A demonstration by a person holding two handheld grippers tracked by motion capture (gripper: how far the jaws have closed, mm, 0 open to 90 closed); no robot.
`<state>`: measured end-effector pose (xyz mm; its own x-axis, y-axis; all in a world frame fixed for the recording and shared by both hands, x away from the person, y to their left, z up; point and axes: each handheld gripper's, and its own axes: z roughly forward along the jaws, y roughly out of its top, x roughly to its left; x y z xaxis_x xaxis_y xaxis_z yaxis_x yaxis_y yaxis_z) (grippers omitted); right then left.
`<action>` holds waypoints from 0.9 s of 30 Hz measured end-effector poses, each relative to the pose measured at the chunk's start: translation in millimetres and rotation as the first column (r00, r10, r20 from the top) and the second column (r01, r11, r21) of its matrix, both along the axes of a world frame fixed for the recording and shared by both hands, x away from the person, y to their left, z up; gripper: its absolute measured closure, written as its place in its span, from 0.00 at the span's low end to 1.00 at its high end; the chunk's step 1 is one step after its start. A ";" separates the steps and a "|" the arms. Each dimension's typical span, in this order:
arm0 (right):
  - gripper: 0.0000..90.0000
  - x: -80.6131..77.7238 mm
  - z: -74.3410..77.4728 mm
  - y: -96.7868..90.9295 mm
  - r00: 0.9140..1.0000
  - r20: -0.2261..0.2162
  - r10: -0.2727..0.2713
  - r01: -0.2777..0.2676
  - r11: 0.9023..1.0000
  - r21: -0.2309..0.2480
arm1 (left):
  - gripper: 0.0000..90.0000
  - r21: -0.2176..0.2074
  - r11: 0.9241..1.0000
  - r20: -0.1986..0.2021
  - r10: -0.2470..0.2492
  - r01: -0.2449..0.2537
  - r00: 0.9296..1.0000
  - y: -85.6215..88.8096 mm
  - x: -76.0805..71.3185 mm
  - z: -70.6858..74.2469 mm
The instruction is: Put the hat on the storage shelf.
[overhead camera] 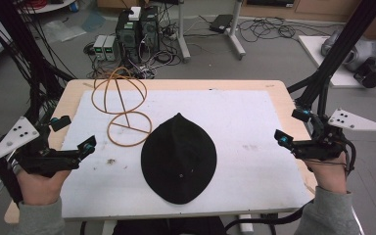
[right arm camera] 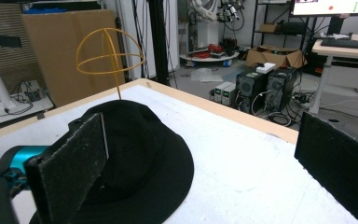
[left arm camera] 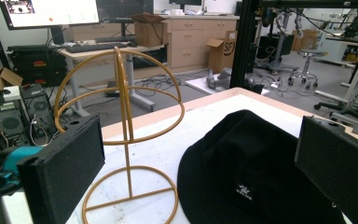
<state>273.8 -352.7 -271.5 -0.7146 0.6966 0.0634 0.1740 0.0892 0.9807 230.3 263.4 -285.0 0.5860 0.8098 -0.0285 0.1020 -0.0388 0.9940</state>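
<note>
high view has the black bucket hat [overhead camera: 178, 159] lying flat in the middle of the white mat [overhead camera: 245, 127], with the gold wire hat stand [overhead camera: 122, 110] just beside it on the far left, brim and stand base nearly touching. left gripper [overhead camera: 73, 137] sits at the near left edge of the table, right gripper [overhead camera: 287, 128] at the right edge, both well apart from the hat, jaws spread wide and holding nothing.

so this looks like the very start: nobody has gone in for the hat yet. best guess is the hat ends up on the stand's dome, so the next move calls for both grippers coming inward and pinching the brim on opposite sides. it's floppy fabric, so a one-sided grab would probably just fold it.

hard to read: in the left gripper view there's a small white label [left arm camera: 244, 191] on the hat but the print is too tiny. in the right gripper view the hat hides the stand's base, and the near brim is cut off behind the left jaw.
</note>
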 end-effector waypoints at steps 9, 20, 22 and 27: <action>0.02 -0.7 0.5 0.2 1.000 0.001 0.002 -0.002 1.000 -0.003 | 0.02 0.002 1.000 -0.007 -0.003 0.003 1.000 -1.9 0.2 -0.1; 0.02 -1.1 0.3 0.4 1.000 -0.006 0.003 -0.004 1.000 -0.006 | 0.02 0.013 1.000 0.000 -0.010 0.010 1.000 -9.5 -1.5 2.7; 0.02 -1.2 0.5 0.4 1.000 -0.002 0.005 -0.005 1.000 -0.005 | 0.02 0.013 1.000 -0.002 -0.008 0.008 1.000 -10.9 -1.5 3.1; 0.02 -1.2 0.2 0.5 1.000 0.000 0.005 -0.005 1.000 -0.010 | 0.02 0.013 1.000 -0.006 -0.007 0.007 1.000 -13.3 -0.5 2.9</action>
<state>272.5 -352.1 -271.3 -0.7181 0.6937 0.0564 0.1733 0.0997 0.9798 229.8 250.1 -282.1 0.5917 0.8059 -0.0213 0.1072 -0.0525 0.9929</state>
